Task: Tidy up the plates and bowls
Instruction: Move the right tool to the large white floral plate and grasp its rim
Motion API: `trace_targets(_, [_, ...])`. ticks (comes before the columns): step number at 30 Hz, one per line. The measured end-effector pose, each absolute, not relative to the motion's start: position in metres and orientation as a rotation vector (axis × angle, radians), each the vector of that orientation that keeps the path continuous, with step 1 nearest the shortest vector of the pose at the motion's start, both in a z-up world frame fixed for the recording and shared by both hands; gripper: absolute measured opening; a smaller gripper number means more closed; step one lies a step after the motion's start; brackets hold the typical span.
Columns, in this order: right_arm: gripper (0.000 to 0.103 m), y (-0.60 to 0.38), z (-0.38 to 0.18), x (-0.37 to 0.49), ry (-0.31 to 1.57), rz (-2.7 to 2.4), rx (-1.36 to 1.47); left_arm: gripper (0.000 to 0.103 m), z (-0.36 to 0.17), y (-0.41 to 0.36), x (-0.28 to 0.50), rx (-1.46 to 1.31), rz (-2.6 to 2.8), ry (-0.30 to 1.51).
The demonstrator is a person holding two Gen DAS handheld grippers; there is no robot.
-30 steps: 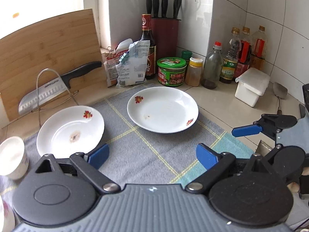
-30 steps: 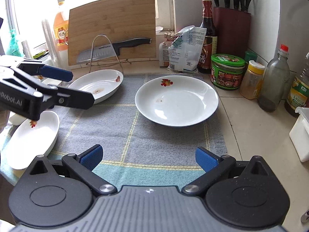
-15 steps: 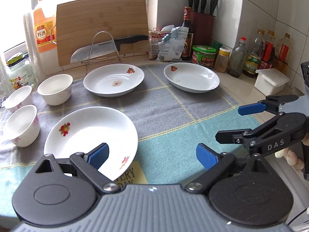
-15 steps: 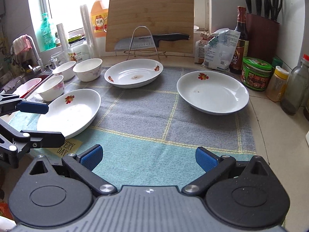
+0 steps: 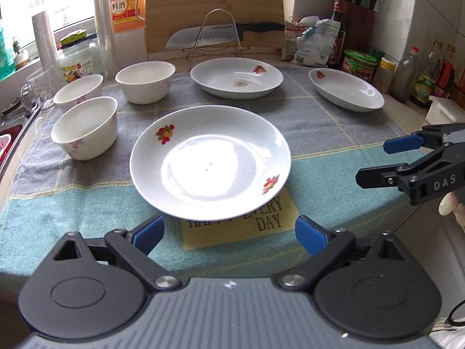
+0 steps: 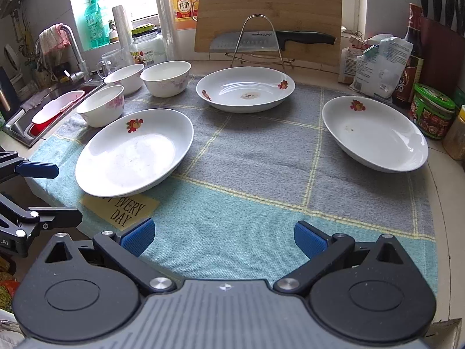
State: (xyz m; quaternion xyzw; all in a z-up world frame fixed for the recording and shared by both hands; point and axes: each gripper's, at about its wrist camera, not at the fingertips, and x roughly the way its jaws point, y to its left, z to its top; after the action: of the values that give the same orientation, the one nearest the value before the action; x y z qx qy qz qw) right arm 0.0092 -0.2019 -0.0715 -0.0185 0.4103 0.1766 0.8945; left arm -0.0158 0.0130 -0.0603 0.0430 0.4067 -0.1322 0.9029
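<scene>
Facing the nearest plate [image 5: 209,161] with your left gripper [image 5: 229,234].
Its jaws stand apart, empty, just short of the rim; your right gripper [image 6: 223,240] likewise gapes over bare cloth [image 6: 261,218].

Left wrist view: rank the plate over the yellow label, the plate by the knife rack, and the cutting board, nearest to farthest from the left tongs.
1. Plate over the yellow label: straight ahead of the left tongs, nearest.
2. Plate by the knife rack: farther back on the grey cloth, centre.
3. Cutting board: upright at the back, behind the knife rack.
</scene>
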Motion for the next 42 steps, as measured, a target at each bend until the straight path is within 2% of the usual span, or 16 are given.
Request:
trace_targets(16, [0.103,-0.158,-0.085,0.048,0.923,0.419,-0.016,0.096,-0.093,0.043,0.024,0.13,-0.325,0.931])
trace_targets(25, [0.103,-0.133,-0.094,0.074,0.971,0.448,0.029,0.103,-0.099,0.049,0.046,0.24,-0.452,0.902])
trace_targets(42, [0.103,-0.1,-0.105,0.114,1.088,0.382,0.092,0.103,-0.101,0.061,0.066,0.333,-0.694,0.83])
